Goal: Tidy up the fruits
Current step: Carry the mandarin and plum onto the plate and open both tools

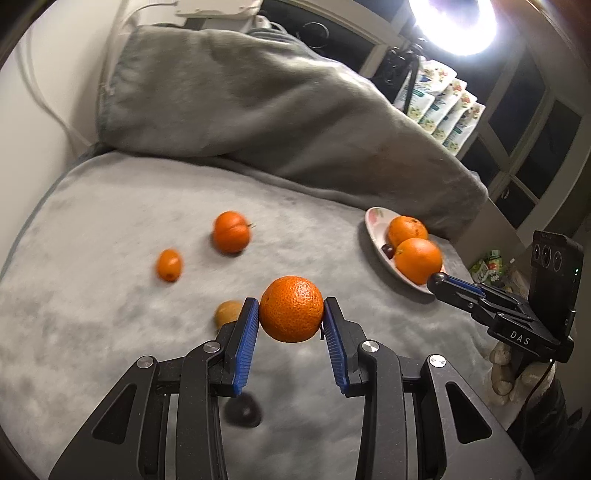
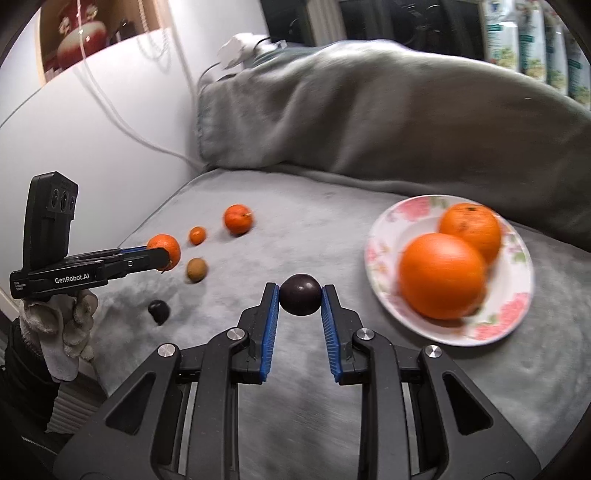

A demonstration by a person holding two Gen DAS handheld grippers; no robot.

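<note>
My left gripper (image 1: 291, 309) is shut on an orange (image 1: 291, 314) and holds it above the grey blanket; it also shows in the right wrist view (image 2: 162, 254). My right gripper (image 2: 300, 293) is shut on a dark plum (image 2: 300, 299), left of a floral plate (image 2: 384, 236) that holds two oranges (image 2: 443, 280). The plate also shows in the left wrist view (image 1: 375, 221). Loose on the blanket lie a tangerine (image 1: 231, 232), a small orange fruit (image 1: 169, 264), a brown kiwi (image 1: 227, 312) and a second dark plum (image 2: 159, 311).
A grey pillow (image 1: 258, 110) lies along the back of the grey blanket (image 1: 110, 221). White cables (image 2: 110, 103) run down the white wall at the left. A bright ring lamp (image 1: 458, 22) and packets (image 1: 443, 107) stand behind at the right.
</note>
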